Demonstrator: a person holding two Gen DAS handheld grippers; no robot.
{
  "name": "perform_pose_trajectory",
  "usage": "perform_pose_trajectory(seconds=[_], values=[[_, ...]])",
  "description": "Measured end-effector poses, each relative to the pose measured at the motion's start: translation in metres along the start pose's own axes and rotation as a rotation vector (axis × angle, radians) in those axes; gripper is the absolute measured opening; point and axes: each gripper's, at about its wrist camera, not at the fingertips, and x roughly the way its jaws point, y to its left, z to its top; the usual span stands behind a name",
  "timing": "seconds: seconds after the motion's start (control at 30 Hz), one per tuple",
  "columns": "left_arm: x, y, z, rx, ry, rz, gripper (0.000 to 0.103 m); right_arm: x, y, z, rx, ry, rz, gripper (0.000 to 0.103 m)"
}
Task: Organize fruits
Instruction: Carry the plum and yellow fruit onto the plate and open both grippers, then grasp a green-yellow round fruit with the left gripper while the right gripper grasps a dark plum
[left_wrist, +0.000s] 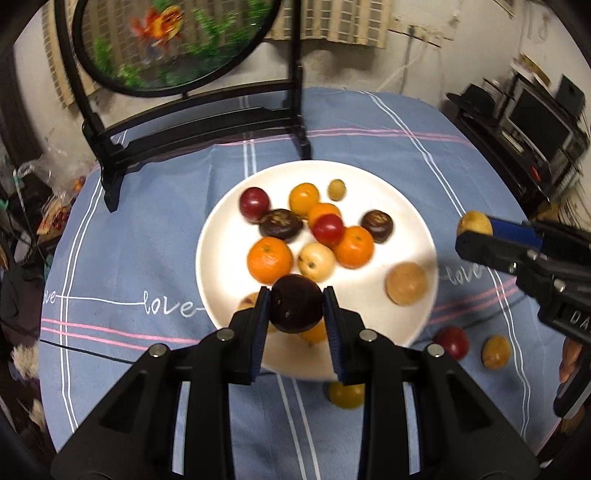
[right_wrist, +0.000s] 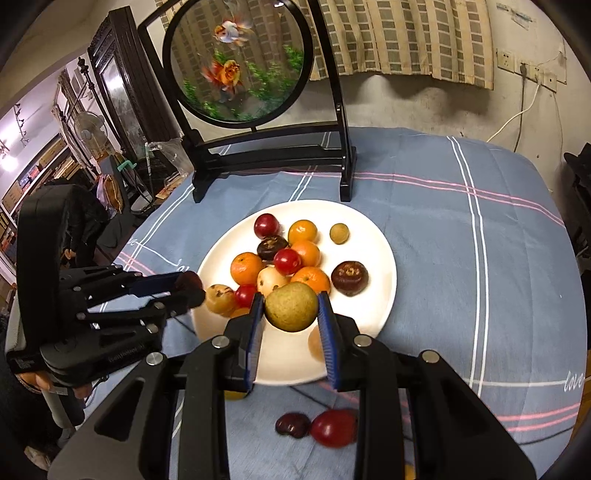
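Tilting downward over plate (left_wrist: 424, 236), left tool (left_wrist: 296, 308) gripping dark fruit (left_wrist: 296, 309), right tool (right_wrist: 291, 308) pear (right_wrist: 291, 306)

yellow fruit (left_wrist: 345, 395) half hidden behind finger, goldfish screen (left_wrist: 173, 40) blurred, top cropped

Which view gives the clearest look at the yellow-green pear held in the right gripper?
The right wrist view: the pear sits large and centred, clamped in the right gripper above the white plate. The left wrist view shows only a small yellowish part of it at the right edge, partly hidden by that gripper's fingers.
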Motion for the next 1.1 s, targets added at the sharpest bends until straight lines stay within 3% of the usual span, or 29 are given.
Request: perform_pose_trajectory(seconds=[0.4,0.43,0.5,0.57,0.9,1.1], values=[[0.038,-0.003,0.029,0.046,0.026,0.020,0.030,0.066,-0.004,0.025,-0.013,0.084,-0.014,0.029],[0.041,-0.004,0.030,0.052,0.028,0.023,0.031,0.069,-0.004,0.026,-0.014,0.095,-0.019,0.032],[0.042,-0.004,0.032,0.049,0.025,0.025,0.049,0.074,-0.004,0.029,-0.021,0.116,-0.037,0.033],[0.040,-0.003,0.032,0.044,0.012,0.031,0.053,0.074,-0.005,0.031,-0.027,0.119,-0.041,0.033],[0.005,0.009,0.028,0.002,-0.040,0.025,0.053,0.024,-0.014,0.026,0.002,0.053,-0.048,0.033],[-0.026,0.003,-0.001,0.027,-0.061,0.014,0.057,-0.026,-0.020,-0.006,0.030,0.019,-0.074,0.033]])
